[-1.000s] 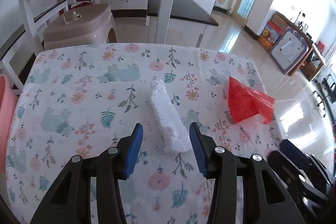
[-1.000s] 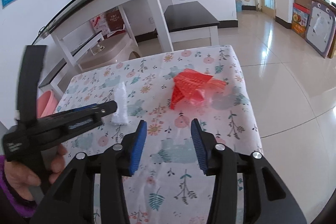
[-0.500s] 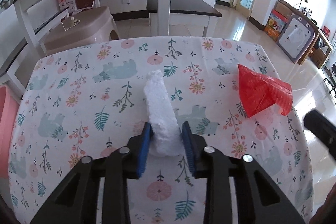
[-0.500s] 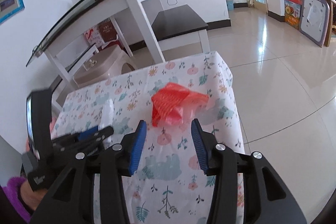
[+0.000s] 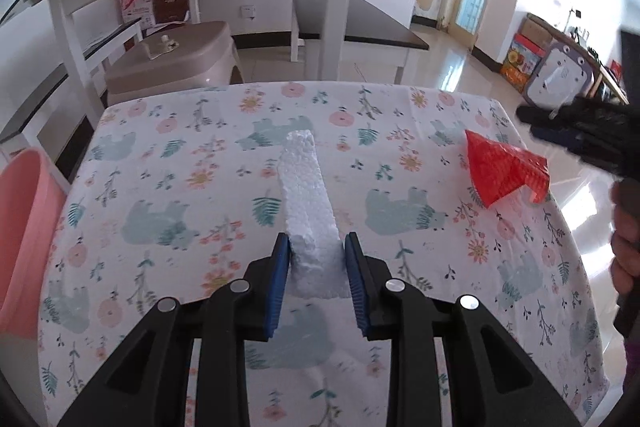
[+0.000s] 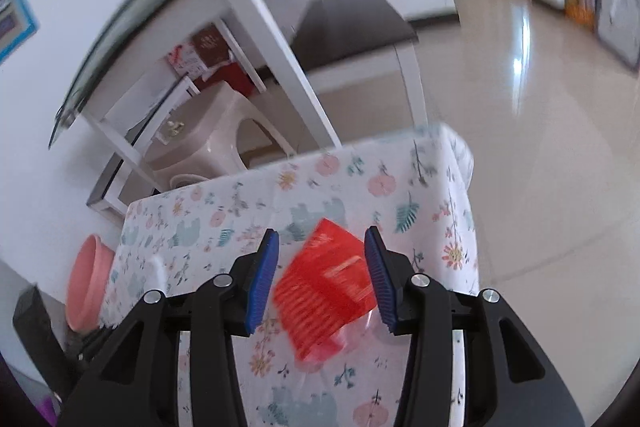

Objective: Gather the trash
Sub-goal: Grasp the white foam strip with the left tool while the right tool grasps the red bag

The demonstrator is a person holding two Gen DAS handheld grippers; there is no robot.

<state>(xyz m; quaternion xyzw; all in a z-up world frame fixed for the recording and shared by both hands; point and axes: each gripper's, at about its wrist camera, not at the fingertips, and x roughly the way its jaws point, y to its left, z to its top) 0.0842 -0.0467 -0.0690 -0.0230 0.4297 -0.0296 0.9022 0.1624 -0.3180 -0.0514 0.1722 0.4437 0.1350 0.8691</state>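
Note:
A white foam strip (image 5: 304, 179) lies lengthwise on the floral tablecloth (image 5: 160, 187). My left gripper (image 5: 316, 241) is shut on its near end, both blue pads pressing its sides. A crumpled red plastic bag (image 5: 500, 171) sits near the table's right edge. In the blurred right wrist view my right gripper (image 6: 320, 233) hangs open over the red bag (image 6: 324, 291), which shows between the jaws without touching the pads. The foam strip (image 6: 158, 271) appears there at lower left. A hand holds the right gripper at the right edge of the left wrist view.
A pink basin (image 5: 24, 235) stands just off the table's left side. Behind the table are a beige plastic stool (image 5: 172, 63), a white glass-topped desk (image 5: 332, 7) and a dark bench (image 5: 360, 23). Shiny tiled floor (image 6: 540, 147) drops away to the right.
My left jaws have closed onto the foam strip's near end. The right gripper has swung in over the red bag, which now shows between its jaws.

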